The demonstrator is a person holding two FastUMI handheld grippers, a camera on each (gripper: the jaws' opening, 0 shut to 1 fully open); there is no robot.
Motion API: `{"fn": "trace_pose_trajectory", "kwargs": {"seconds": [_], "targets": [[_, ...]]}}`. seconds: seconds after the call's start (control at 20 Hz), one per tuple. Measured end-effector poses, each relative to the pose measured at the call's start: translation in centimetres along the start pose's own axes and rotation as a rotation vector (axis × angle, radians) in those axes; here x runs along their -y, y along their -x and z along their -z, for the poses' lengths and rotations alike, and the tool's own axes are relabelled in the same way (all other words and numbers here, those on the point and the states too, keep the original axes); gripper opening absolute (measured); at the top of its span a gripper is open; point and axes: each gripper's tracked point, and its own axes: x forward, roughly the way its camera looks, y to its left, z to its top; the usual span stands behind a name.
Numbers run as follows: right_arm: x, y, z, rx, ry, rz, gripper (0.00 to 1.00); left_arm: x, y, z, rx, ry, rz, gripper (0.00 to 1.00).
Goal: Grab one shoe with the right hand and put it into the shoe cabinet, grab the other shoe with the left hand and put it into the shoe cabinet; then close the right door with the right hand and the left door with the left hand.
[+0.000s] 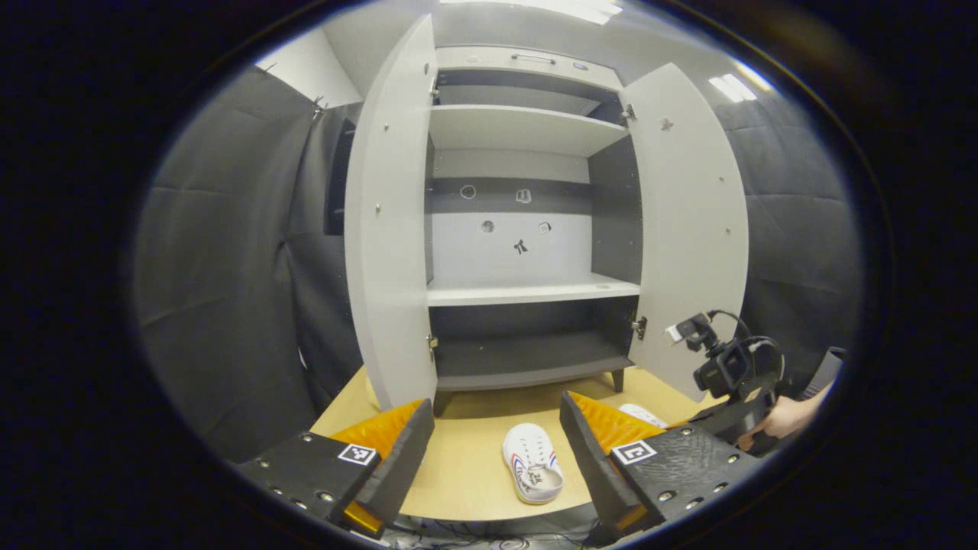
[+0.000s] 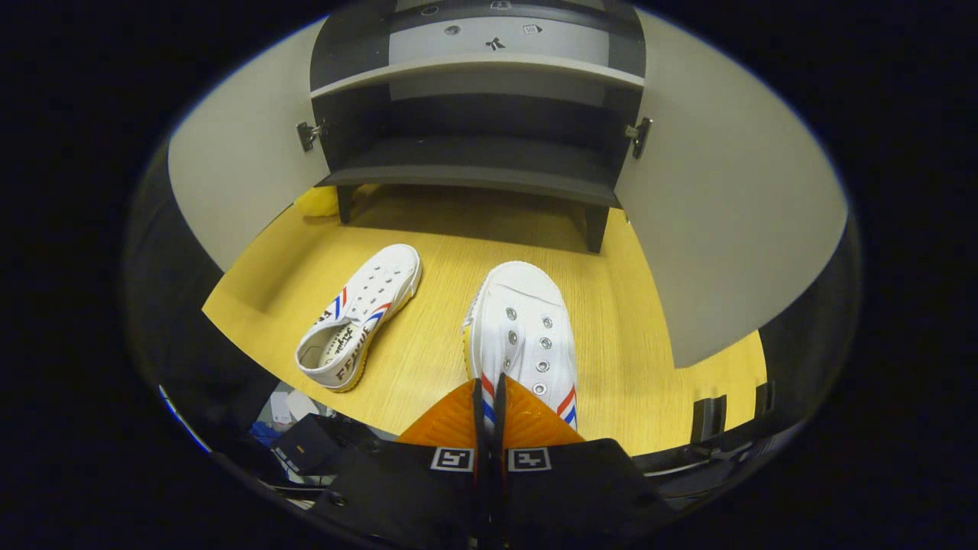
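Wood-grain desk (image 2: pixel 428 359) carries a grey cabinet (image 1: pixel 527 290) on short legs, black cloth walls around it, ceiling lights above. Both doors stand swung out: left door (image 1: pixel 390 229), right door (image 1: pixel 688 229). Shelves inside are bare; bottom shelf (image 2: pixel 474 164) is dark, the ones above are light. Two white shoes with red and blue side stripes lie on the desk in front of the cabinet, toes toward it. Left claw (image 1: pixel 497 451) is spread wide and hangs above the desk's near edge; left shoe (image 1: pixel 532 463) lies on the desk between its fingers, not touched by either finger. In the right gripper view the same shoe (image 2: pixel 359 317) is angled, toe toward the cabinet, well apart from the right claw (image 2: pixel 489 412). Right claw is nearly closed, only a thin slit between its fingers, clamped on the heel end of the right shoe (image 2: pixel 523 336), which sits flat on the desk just before the cabinet's right leg. From the left gripper view the right claw (image 1: pixel 737 420) sits low at the right beside the right door, a hand (image 1: pixel 787 418) gripping it, a sliver of the right shoe (image 1: pixel 642 414) near it.
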Motion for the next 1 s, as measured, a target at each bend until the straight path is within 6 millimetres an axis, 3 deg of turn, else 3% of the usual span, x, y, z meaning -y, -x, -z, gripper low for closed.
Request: {"fn": "trace_pose_trajectory", "kwargs": {"seconds": [0.25,0.45,0.65,0.7,0.8,1.0], "targets": [[-0.9,4.8,-3.3,0.124,-0.033,-0.014,0.02,1.0,-0.7,0.2,-0.007,0.005,0.051,0.95],[-1.8,8.3,-8.2,0.236,-0.043,-0.045,0.02,1.5,-0.9,0.1,-0.002,-0.001,0.085,0.95],[-2.7,11.0,-14.6,0.366,-0.038,-0.087,0.02,1.6,-0.9,-0.2,0.019,0.001,0.102,0.95],[-2.7,11.5,-16.2,0.396,-0.036,-0.091,0.0,1.6,-0.9,-0.1,0.016,0.007,0.103,1.0],[-2.6,11.9,-19.7,0.463,-0.019,-0.096,0.02,1.6,-0.9,0.1,0.009,0.026,0.097,0.95],[-1.6,11.4,-26.5,0.578,0.009,-0.074,0.02,2.0,-1.1,0.9,-0.005,0.076,0.11,0.95]]}}
